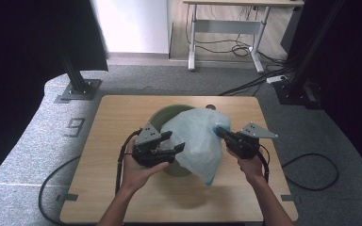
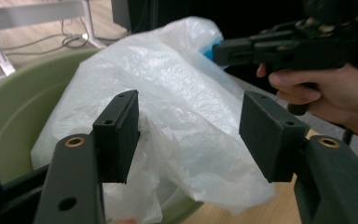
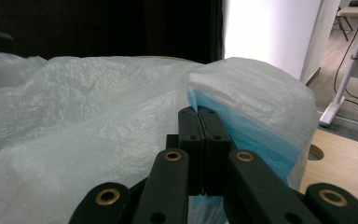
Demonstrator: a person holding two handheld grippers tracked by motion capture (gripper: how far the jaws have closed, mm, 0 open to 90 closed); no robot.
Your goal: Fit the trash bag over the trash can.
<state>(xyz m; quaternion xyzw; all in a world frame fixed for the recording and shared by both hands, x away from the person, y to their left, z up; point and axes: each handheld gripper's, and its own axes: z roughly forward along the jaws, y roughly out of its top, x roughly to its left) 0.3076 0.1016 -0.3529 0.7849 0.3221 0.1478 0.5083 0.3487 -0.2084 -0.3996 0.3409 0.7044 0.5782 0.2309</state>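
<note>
The wooden table [image 1: 122, 188] is carrying 1 green basin [image 2: 14, 112] at its centre. The translucent plastic bag [image 1: 195, 139] is draping over the basin's right rim, spilling onto the tabletop. The right gripper [image 1: 218, 131] is pinching the bag's upper right edge, jaws fully closed on the film. The left gripper [image 1: 173, 141] is hovering at the bag's left side, its 2 jaws standing apart with loose film between them, untouched.
</note>
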